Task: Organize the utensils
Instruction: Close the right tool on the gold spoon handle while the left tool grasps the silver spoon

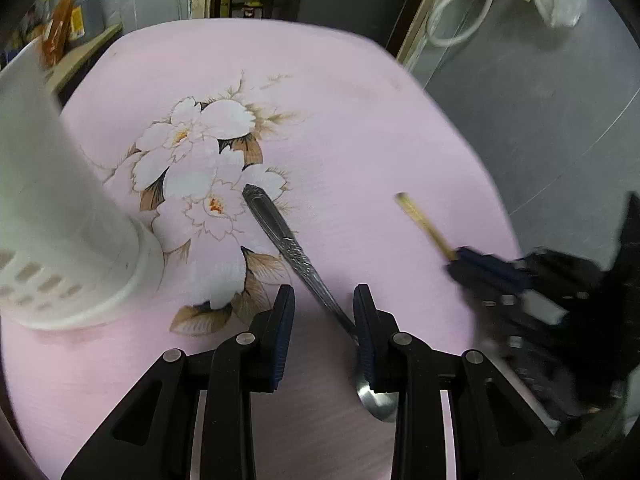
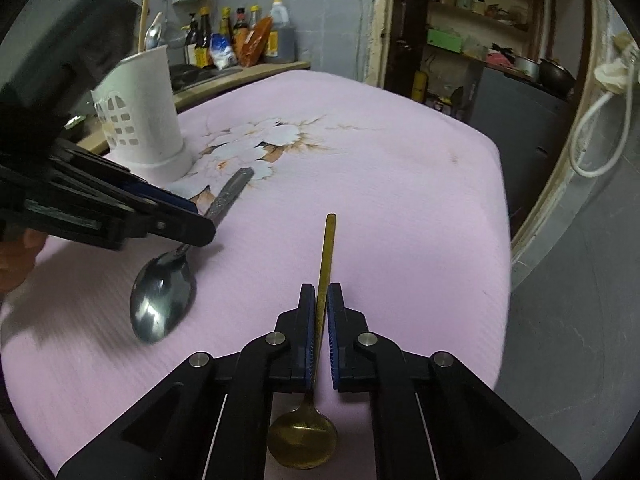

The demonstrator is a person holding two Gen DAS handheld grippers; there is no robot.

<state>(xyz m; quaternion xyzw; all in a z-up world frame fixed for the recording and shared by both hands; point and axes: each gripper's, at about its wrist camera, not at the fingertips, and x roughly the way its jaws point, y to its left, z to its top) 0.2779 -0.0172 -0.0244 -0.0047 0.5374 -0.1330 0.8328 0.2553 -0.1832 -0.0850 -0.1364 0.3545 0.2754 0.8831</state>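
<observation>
I am at the picking-up step. My right hand-held gripper [image 2: 319,312] is clenched on the thin handle of the gold spoon [image 2: 303,444]. My left hand-held gripper [image 1: 323,320] is loose around the silver spoon [image 1: 288,240], which lies on the pink bench [image 1: 360,120]. Both point down at a slant. Next I must squeeze the left one, then carry both spoons to the white utensil holder [image 2: 140,120].

Home kitchen: sauce bottles [image 2: 240,36], utensil holder [image 2: 148,112].
</observation>
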